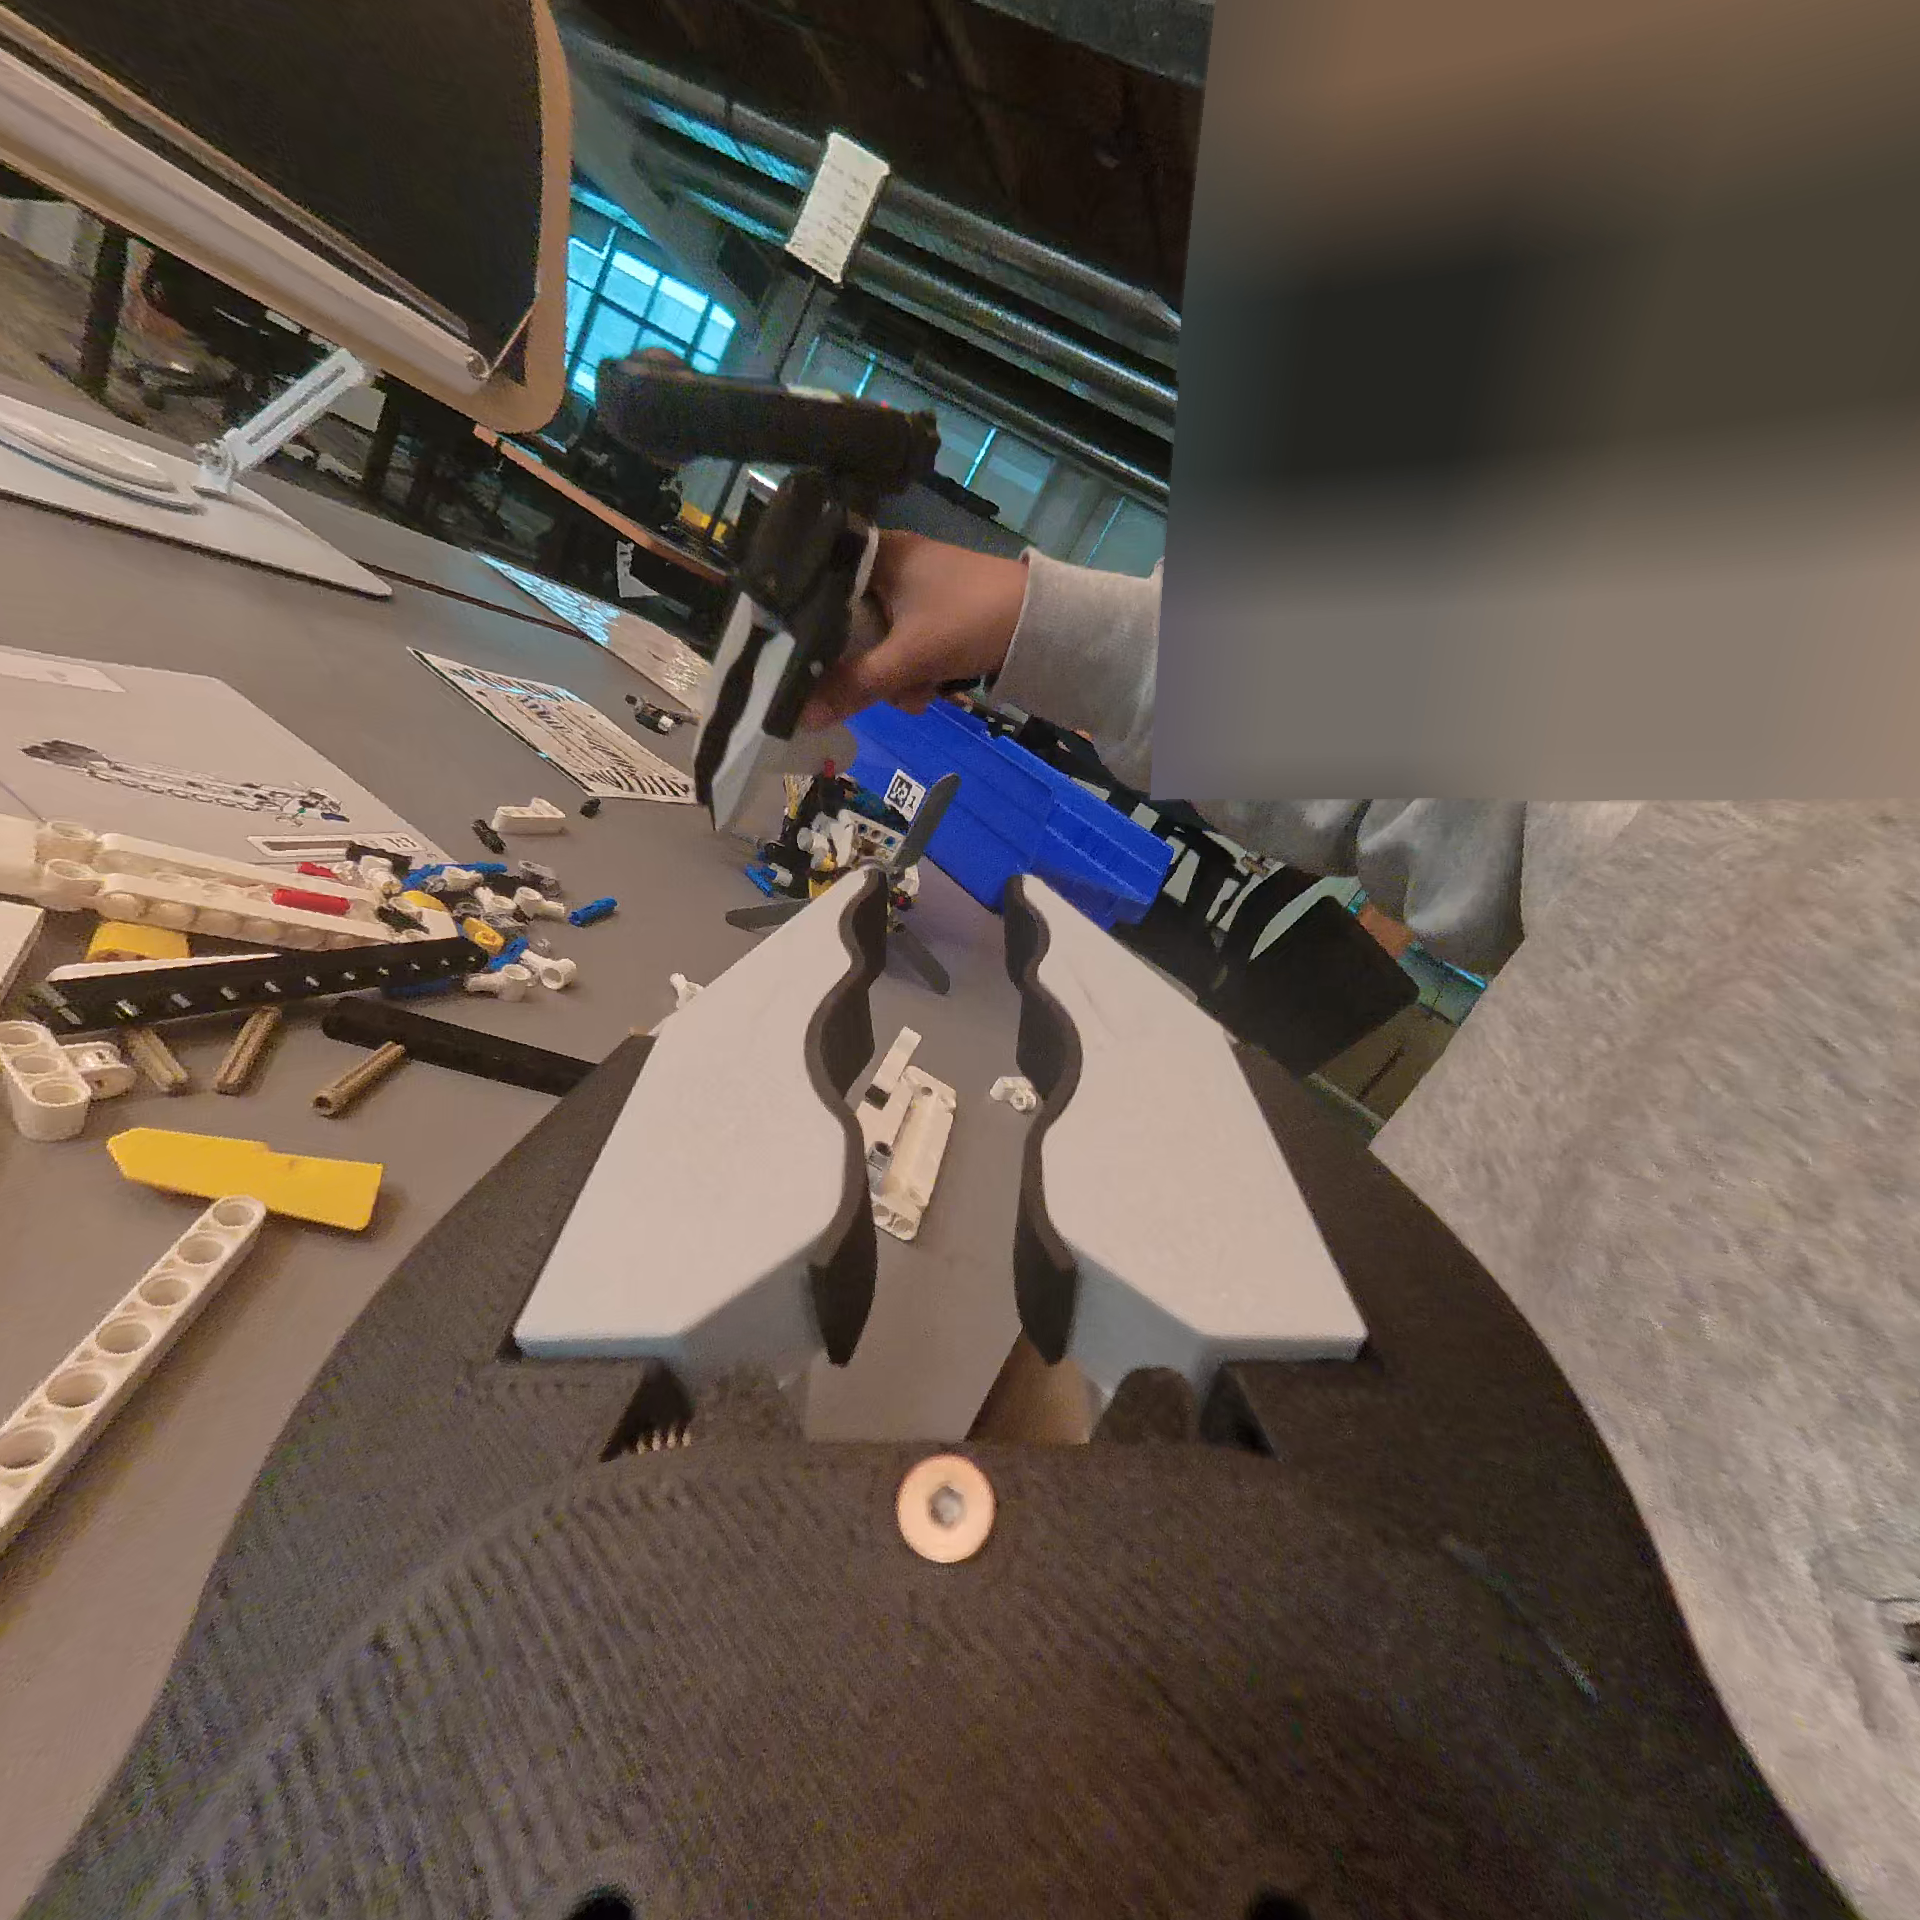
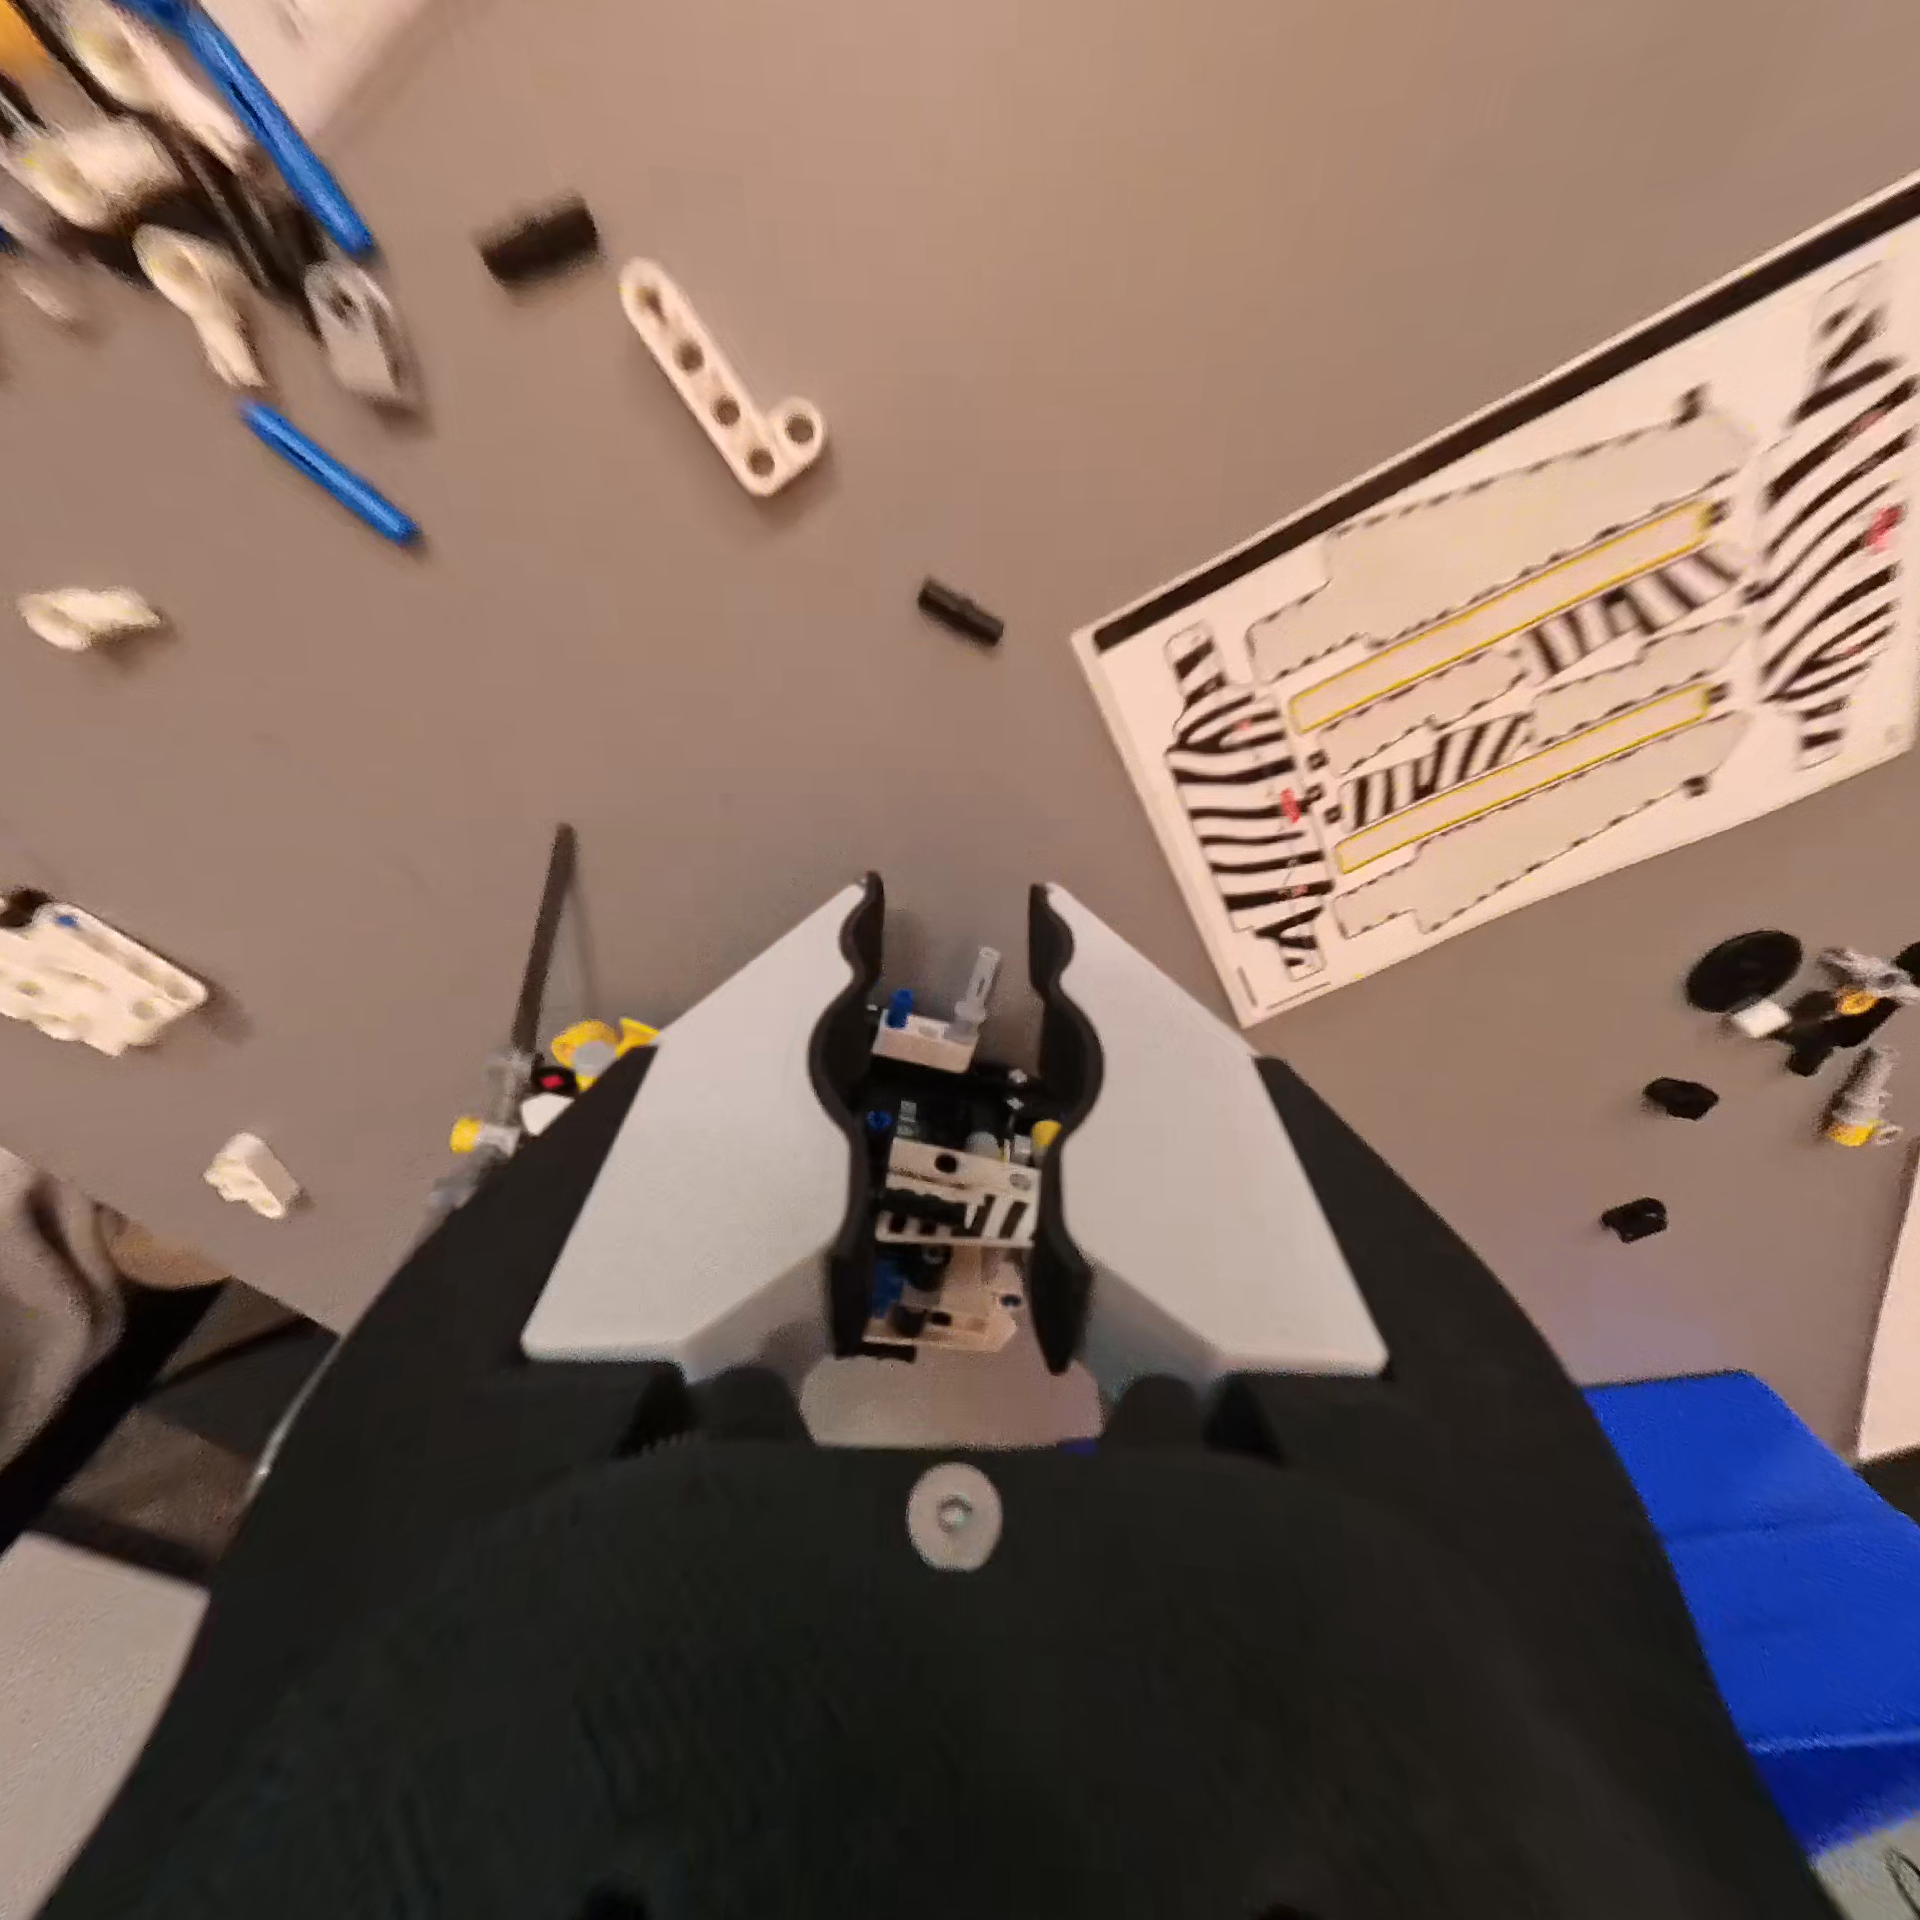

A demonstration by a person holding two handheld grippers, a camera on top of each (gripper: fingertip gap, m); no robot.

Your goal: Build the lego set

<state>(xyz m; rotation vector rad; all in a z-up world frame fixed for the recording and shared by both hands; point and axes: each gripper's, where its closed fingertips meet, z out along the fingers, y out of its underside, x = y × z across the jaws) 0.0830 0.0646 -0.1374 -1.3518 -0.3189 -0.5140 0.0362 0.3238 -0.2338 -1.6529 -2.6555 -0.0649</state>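
Grey table (image 2: 1039, 312), jaws around model (image 2: 951, 1184).

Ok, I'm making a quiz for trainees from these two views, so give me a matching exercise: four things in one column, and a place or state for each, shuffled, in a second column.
Things:
1. left gripper
2. right gripper
3. sticker sheet
4. yellow flat piece

Places or states:
A. lies flat on the grey table, striped shapes printed on it
B. open, with a small white piece on the table between its fingers
C. lies on the table beside a long white holed beam
D. shut on the partly built model

Pairs: 1-B, 2-D, 3-A, 4-C
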